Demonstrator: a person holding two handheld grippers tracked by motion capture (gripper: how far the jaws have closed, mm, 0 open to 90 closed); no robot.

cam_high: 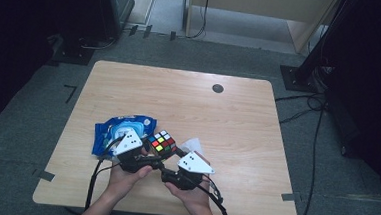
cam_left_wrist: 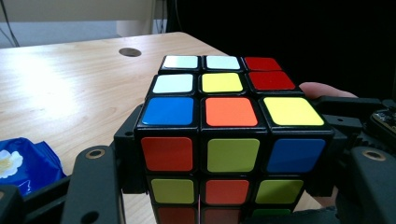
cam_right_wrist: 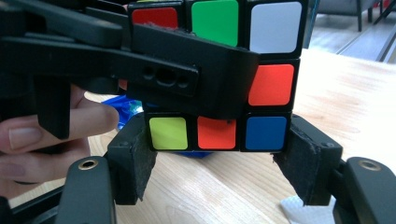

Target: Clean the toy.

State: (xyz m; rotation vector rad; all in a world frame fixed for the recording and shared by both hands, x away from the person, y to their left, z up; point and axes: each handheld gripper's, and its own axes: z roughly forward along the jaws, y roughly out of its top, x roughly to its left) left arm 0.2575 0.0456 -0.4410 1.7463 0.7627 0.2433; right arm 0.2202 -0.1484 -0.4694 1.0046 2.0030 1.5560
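Observation:
A Rubik's cube (cam_high: 163, 142) is held just above the wooden table (cam_high: 228, 115) near its front edge. My left gripper (cam_high: 151, 149) is shut on it, gripping its left and right sides in the left gripper view, where the cube (cam_left_wrist: 229, 140) shows a blue, orange and yellow front row on top. My right gripper (cam_high: 173, 152) comes in from the right. In the right gripper view its two pads (cam_right_wrist: 137, 163) press on the cube's bottom layer (cam_right_wrist: 217, 133) of yellow-green, orange and blue tiles. A black jaw of the left gripper crosses the layer above.
A blue wet-wipe pack (cam_high: 122, 131) lies left of the cube under my left gripper. A white tissue (cam_high: 194, 146) lies to the right, by the right gripper. A round dark hole (cam_high: 217, 88) sits at the table's far side. The person's fingers (cam_right_wrist: 46, 135) show beside the cube.

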